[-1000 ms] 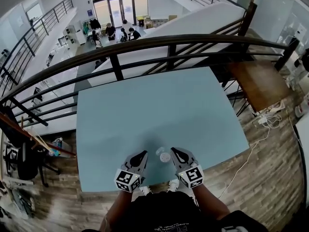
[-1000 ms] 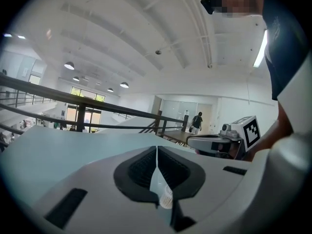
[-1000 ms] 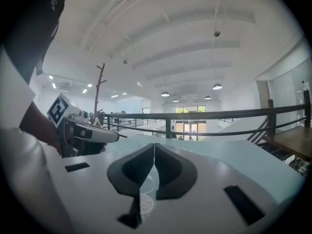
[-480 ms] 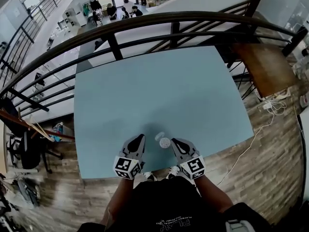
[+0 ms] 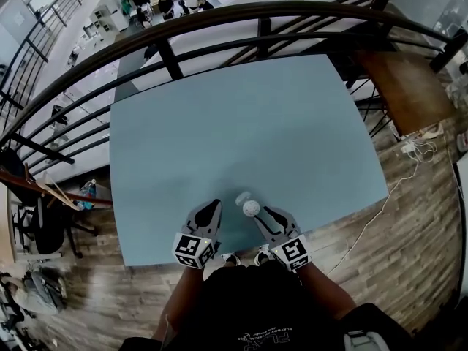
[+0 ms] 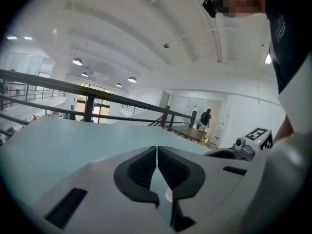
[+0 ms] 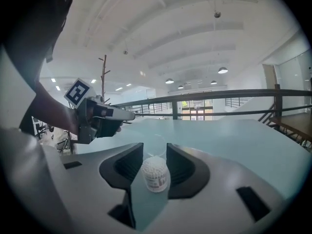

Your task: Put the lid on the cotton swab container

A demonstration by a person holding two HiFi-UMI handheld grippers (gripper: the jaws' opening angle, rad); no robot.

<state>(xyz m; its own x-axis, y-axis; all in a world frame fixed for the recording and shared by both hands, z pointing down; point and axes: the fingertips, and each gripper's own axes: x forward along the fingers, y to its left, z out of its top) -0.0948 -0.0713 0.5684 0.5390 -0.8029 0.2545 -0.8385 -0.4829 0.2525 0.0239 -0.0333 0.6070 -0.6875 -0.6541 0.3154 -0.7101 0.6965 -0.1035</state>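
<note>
The cotton swab container [image 5: 251,208], a small white tub packed with swabs, stands lidless near the table's front edge. Its clear round lid [image 5: 242,197] lies flat just beyond it. My right gripper [image 5: 268,212] is open; its jaws have just been opening. In the right gripper view the container [image 7: 155,173] shows in the gap of that gripper [image 7: 155,147], the pads apart from it, with the lid [image 7: 155,144] behind. My left gripper [image 5: 212,205] hovers left of the container. In its own view the left gripper [image 6: 157,147] is shut on nothing.
The light blue table [image 5: 241,123] stretches away ahead of both grippers. A dark metal railing [image 5: 219,31] runs along its far side. A brown wooden table [image 5: 406,86] stands at the right, and white cables [image 5: 413,148] lie on the wood floor.
The right gripper's jaws have parted and now frame the container. Both grippers have sunk toward the table. The container and lid have not moved on the table.
</note>
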